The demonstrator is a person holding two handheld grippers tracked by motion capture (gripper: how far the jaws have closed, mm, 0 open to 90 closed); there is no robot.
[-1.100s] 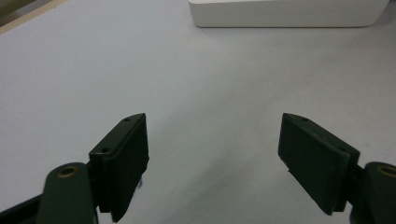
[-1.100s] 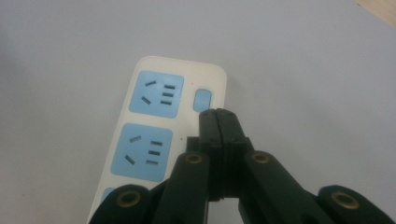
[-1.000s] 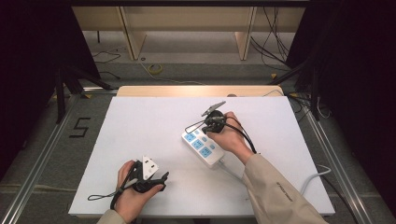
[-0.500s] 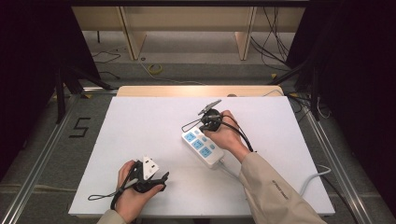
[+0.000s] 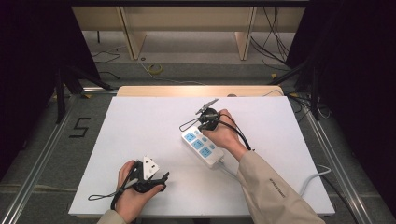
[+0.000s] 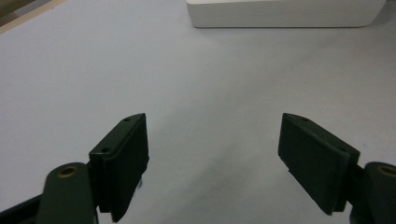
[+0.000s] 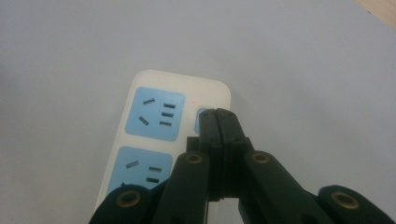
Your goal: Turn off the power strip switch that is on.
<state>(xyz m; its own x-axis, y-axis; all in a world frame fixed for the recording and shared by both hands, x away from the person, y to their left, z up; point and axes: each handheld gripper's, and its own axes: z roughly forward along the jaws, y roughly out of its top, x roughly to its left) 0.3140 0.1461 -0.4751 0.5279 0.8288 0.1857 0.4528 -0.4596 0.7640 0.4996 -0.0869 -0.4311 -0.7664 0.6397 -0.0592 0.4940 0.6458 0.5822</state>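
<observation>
A white power strip (image 5: 201,148) with blue sockets lies slantwise in the middle of the table. My right gripper (image 5: 200,129) points down at its far end. In the right gripper view its jaws (image 7: 217,116) are shut, and their tips sit over a small blue switch (image 7: 201,117) beside the end socket (image 7: 155,114). A tiny red light (image 7: 193,99) glows next to the switch. My left gripper (image 5: 161,179) rests near the table's front edge, pointing toward the strip. Its jaws (image 6: 212,154) stand wide open with bare table between them.
The strip's white cable (image 5: 308,184) runs off the table's right front edge. The white table top (image 5: 140,121) has free room to the left and far side of the strip. In the left gripper view the strip's white side (image 6: 285,11) lies ahead.
My right gripper has edged slightly left over the strip's end. The left gripper and the strip have stayed put.
</observation>
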